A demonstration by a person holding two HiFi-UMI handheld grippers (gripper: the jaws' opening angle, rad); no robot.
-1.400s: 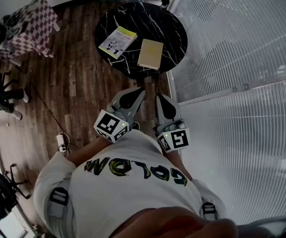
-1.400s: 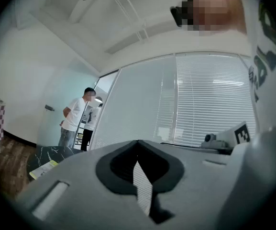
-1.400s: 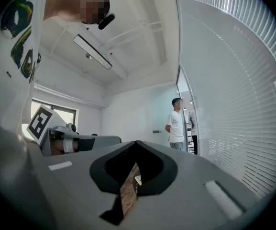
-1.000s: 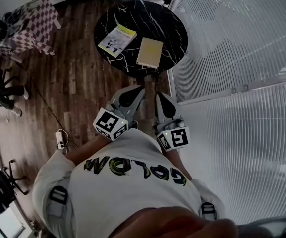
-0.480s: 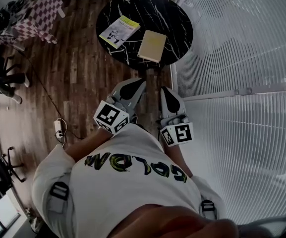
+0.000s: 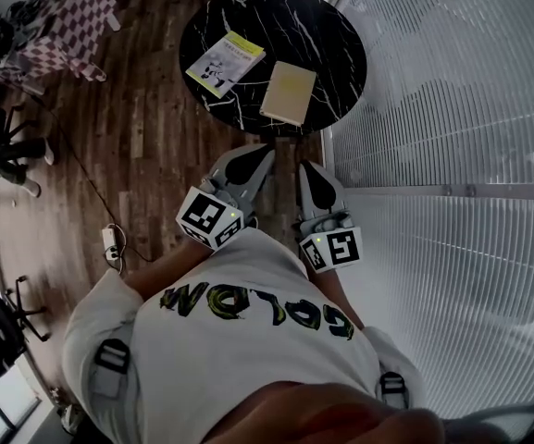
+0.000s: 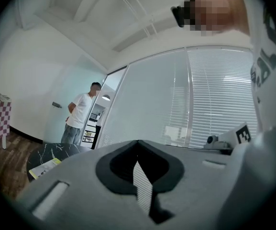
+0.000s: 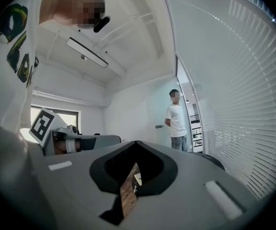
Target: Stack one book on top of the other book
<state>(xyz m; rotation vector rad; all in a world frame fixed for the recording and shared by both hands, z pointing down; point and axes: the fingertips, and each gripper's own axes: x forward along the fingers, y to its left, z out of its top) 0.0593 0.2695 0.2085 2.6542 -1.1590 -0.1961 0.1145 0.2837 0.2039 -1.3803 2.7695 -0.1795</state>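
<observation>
We're standing short of the round black marble table (image 6: pixel 336 35), both tools held level in front of us. The left gripper (image 6: pixel 253 153) has its fingers pressed flat together with nothing between them. The right gripper (image 6: pixel 307 167) is the same: closed to a slit and empty.

Both books lie flat on the table, well ahead of the fingertips and apart from each other. The plain pale-yellow book (image 6: pixel 288 92) is the nearer one, almost straight ahead of the right fingers. The white-and-yellow printed book (image 6: pixel 225 63) is farther out, ahead and a little left of the left fingers.

Now the lie of them. The plain one runs its long axis nearly along the line our fingers point, tipped slightly right at the far end. One short edge faces us, close to the table's near rim. The printed one lies askew, slanting from near-left to far-right, with its yellow band at the far end.

We reckon these are thin paperbacks: light, a bit floppy, smooth covers on polished stone, so they'll likely slide sooner than lift. Lying flat, neither gives a finger a way underneath. Our pick is the middle of the plain book's near short edge. We'd draw it out over the rim, pinch it cover to cover and carry it low so it doesn't droop. The fingers have to open first.
</observation>
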